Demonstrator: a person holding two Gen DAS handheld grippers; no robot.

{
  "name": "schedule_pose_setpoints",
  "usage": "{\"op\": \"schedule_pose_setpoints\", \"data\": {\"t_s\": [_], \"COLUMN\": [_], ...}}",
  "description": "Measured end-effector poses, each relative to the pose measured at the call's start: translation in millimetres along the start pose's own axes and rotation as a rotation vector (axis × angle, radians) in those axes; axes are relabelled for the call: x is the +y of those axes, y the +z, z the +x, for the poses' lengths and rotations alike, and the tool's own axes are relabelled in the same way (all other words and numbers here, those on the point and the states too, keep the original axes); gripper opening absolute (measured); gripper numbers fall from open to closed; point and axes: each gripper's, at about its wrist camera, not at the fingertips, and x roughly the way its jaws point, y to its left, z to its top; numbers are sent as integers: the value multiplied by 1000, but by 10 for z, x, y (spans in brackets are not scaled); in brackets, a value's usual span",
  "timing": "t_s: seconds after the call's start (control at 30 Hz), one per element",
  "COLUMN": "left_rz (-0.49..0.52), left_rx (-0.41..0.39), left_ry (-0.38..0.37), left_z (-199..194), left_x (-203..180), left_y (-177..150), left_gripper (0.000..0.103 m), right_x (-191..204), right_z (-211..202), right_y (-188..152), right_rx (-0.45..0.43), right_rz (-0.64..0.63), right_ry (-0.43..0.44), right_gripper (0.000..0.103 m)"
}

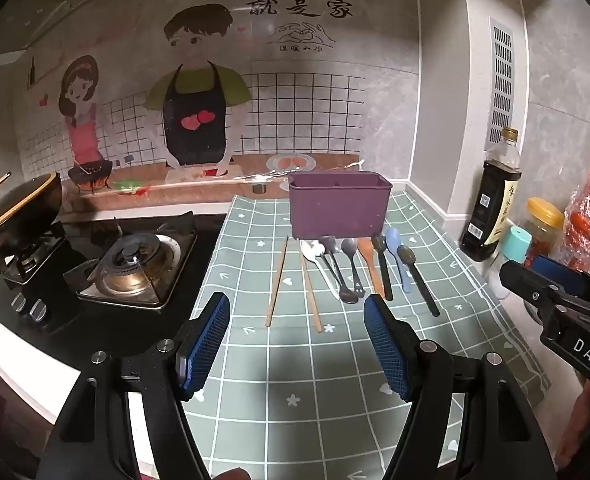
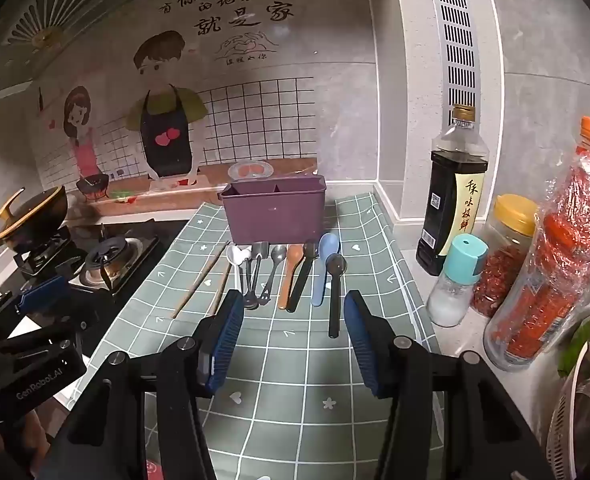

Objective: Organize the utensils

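Observation:
A purple utensil holder (image 1: 338, 207) (image 2: 274, 213) stands at the back of the green checked mat (image 1: 295, 360) (image 2: 295, 360). In front of it lie two wooden chopsticks (image 1: 278, 282) (image 2: 199, 282) and a row of several spoons and forks, among them a white spoon (image 1: 315, 260), a wooden spoon (image 2: 289, 276), a blue spoon (image 1: 397, 256) (image 2: 325, 268) and a black spoon (image 2: 335, 292). My left gripper (image 1: 297, 314) hovers open short of the chopsticks, nothing between its blue pads. My right gripper (image 2: 293, 312) is open short of the spoon handles, also holding nothing.
A gas stove (image 1: 135, 264) with a black pot (image 1: 19, 212) is on the left. On the right stand a soy sauce bottle (image 2: 451, 196), a salt shaker (image 2: 457, 280), a chilli jar (image 2: 503, 256) and a red-filled bottle (image 2: 555, 248). Glassware (image 2: 587, 420) sits at the near right.

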Motion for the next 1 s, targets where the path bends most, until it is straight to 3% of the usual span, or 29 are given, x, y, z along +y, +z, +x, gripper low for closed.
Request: {"op": "schedule_pose_setpoints", "data": {"t_s": [1.0], "left_rz": [-30], "left_rx": [13], "left_ry": [-39], "left_z": [-11], "left_x": [-21], "left_y": [-48], "left_gripper": [70], "right_x": [-11], "right_z": [-41], "right_y": [-16], "right_rx": [14], "right_rz": [-1], "right_ry": [-6], "right_gripper": [50]}}
